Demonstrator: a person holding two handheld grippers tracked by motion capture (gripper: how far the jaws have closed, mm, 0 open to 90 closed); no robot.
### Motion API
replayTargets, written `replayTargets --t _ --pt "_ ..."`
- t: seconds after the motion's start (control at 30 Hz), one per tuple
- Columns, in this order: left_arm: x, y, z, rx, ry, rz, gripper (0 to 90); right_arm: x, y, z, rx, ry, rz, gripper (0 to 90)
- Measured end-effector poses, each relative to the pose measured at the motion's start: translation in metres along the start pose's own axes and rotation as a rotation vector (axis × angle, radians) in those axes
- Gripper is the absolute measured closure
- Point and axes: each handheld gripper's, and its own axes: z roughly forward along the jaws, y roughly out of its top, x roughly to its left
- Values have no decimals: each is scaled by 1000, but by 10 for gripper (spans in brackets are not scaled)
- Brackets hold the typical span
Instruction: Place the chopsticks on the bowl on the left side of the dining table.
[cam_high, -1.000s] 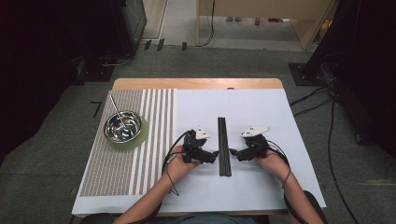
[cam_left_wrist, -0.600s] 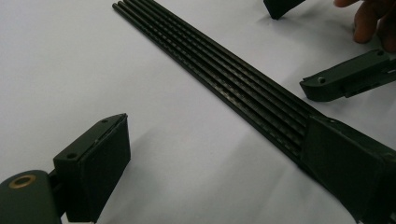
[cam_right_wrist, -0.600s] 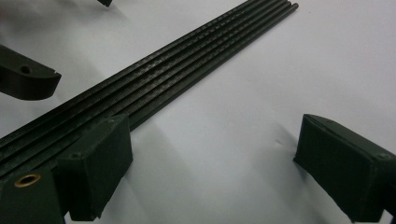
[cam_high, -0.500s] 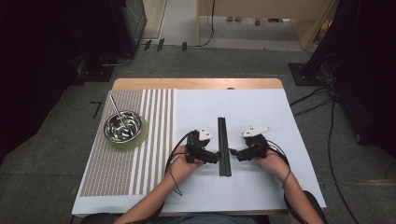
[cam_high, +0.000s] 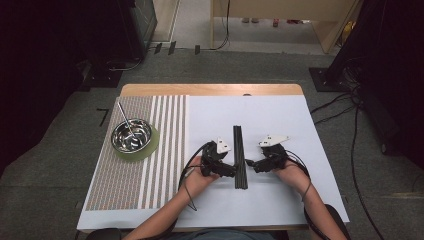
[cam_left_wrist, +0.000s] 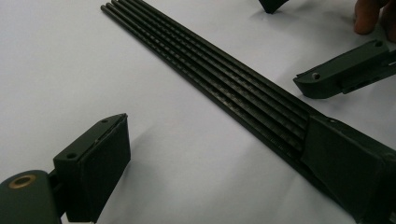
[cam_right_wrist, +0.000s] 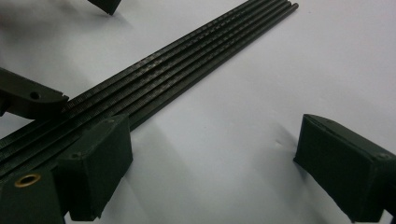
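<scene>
Left gripper (cam_high: 231, 169): jaws spread wide, low over white sheet (cam_high: 280, 120), one jaw laid at near end of rod bundle (cam_high: 240, 155), other well clear on sheet. Right gripper (cam_high: 251, 165): spread too, facing in from opposite side, one jaw over bundle's edge, possibly touching; contact hard to judge. Bundle of thin black rods lies flat between both grippers, long axis running away from person toward table's far edge. Both equally near, at near end. Steel bowl (cam_high: 131, 135) well apart, on striped mat (cam_high: 145, 165).
</scene>
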Motion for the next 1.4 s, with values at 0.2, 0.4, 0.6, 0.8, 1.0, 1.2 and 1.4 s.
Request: replayTargets --t 0.2,0.4,0.6,0.8,1.0,1.2,1.4 --pt "-1 0 0 6 2 10 84 0 0 0 0 0 0 104" --pt "-1 0 0 10 3 11 84 0 0 0 0 0 0 104" --pt "0 -2 -2 15 8 13 143 0 0 0 0 0 0 104" --pt "0 -2 -2 21 13 23 143 0 0 0 0 0 1 104" --pt "2 -2 -4 27 5 23 143 0 0 0 0 0 1 104" --pt "7 -4 -7 27 7 31 187 0 0 0 0 0 1 104" --pt "12 -4 -11 29 6 37 294 0 0 0 0 0 1 104"
